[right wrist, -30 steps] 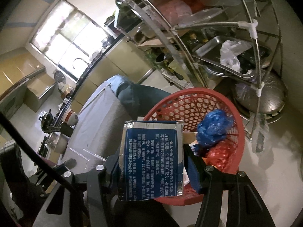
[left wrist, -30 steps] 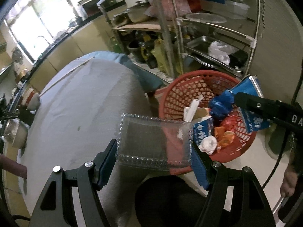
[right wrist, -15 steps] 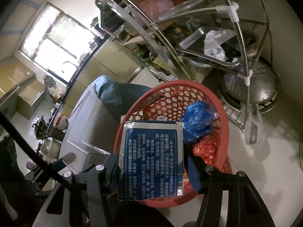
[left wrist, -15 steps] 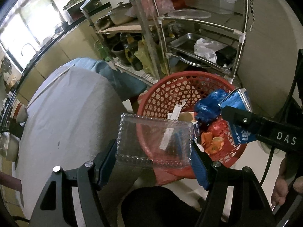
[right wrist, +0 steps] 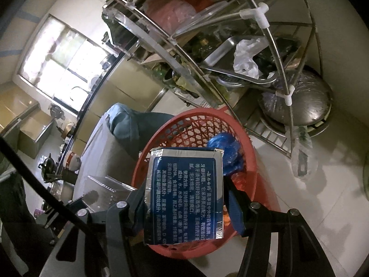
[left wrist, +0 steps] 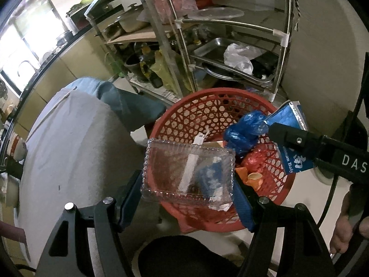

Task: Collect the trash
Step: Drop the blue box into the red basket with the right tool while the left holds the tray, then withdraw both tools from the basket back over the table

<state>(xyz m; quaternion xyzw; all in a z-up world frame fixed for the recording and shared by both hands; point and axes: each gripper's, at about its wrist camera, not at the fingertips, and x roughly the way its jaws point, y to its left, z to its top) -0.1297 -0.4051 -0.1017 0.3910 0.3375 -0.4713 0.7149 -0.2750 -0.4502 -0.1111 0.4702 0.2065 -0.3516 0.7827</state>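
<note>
My left gripper [left wrist: 188, 184] is shut on a clear plastic clamshell tray [left wrist: 188, 169], held over the near rim of a red mesh basket [left wrist: 184, 113]. Inside the basket lie a blue plastic bag [left wrist: 245, 130], red wrapping and orange scraps. My right gripper [right wrist: 184, 191] is shut on a flattened blue carton with a silver border [right wrist: 184, 184], held over the same red basket [right wrist: 191, 124]. In the left wrist view that blue carton [left wrist: 291, 115] and the right gripper's black finger [left wrist: 299, 140] hang over the basket's right side.
A grey-clothed table [left wrist: 69, 143] lies left of the basket. A steel wire rack [left wrist: 230, 53] with pans, bottles and a white bag stands right behind it, close to the wall. A steel lidded pot [right wrist: 297, 106] sits on the rack's bottom shelf. Pale floor tiles [right wrist: 299, 198] spread to the right.
Both grippers have moved from beside the table toward the basket and slightly down. The clear tray and the blue carton now hang over its opening, and both views have rolled a little.
</note>
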